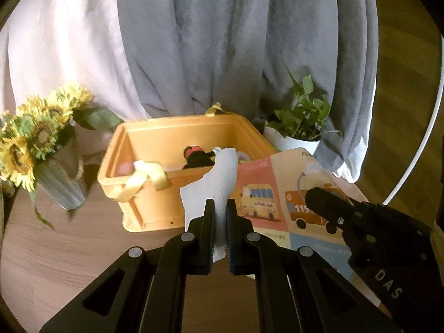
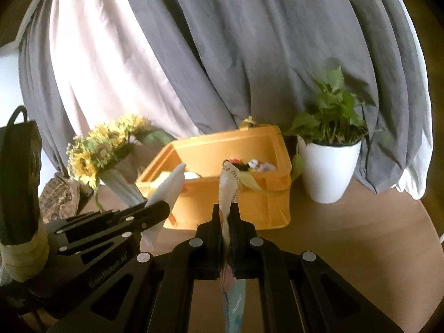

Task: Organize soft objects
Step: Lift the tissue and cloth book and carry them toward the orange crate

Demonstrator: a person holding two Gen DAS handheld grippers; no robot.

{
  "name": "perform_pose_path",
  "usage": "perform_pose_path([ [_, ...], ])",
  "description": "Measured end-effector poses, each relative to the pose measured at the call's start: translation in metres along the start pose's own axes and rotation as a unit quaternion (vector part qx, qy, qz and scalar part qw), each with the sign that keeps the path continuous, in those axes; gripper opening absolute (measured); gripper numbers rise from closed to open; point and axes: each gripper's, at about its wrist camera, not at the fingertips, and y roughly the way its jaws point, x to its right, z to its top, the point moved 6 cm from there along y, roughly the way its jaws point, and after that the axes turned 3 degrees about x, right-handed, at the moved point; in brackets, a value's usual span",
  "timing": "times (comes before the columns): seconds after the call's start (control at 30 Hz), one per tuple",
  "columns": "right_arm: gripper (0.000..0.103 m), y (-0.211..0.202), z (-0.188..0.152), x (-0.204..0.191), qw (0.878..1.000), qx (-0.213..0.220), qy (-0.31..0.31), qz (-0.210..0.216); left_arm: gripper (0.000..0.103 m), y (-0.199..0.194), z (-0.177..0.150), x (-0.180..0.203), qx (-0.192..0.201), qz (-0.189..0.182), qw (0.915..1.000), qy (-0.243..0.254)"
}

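A soft cloth [image 1: 263, 194] printed with a school bus and a fire truck, white on its back, hangs spread between my two grippers in front of an orange basket [image 1: 155, 213]. My left gripper [image 1: 220, 202] is shut on the cloth's white-backed corner. My right gripper [image 1: 313, 197] pinches the far edge. In the right wrist view the cloth [image 2: 227, 186] runs edge-on through my shut right gripper [image 2: 226, 206], and the left gripper [image 2: 166, 208] holds the white corner at the left. The basket [image 2: 266, 208] holds a black plush toy [image 1: 198, 158] and other small soft items.
A vase of sunflowers [image 1: 61, 186] stands left of the basket, and a potted green plant [image 1: 299, 138] in a white pot [image 2: 330, 172] stands to its right. Grey and pale curtains hang behind. All of it rests on a round wooden table [image 1: 55, 249].
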Motion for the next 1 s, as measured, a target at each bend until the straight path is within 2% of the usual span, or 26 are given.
perform_pose_path([
  [0.4, 0.006, 0.000, 0.038, -0.025, 0.999, 0.021, 0.000, 0.049, 0.009, -0.021, 0.035, -0.020, 0.038, 0.021, 0.9990, 0.005],
  [1.0, 0.006, 0.018, 0.099, -0.048, 0.994, 0.052, -0.022, 0.089, 0.009, -0.017, 0.080, -0.049, 0.059, 0.041, 0.9974, 0.004],
])
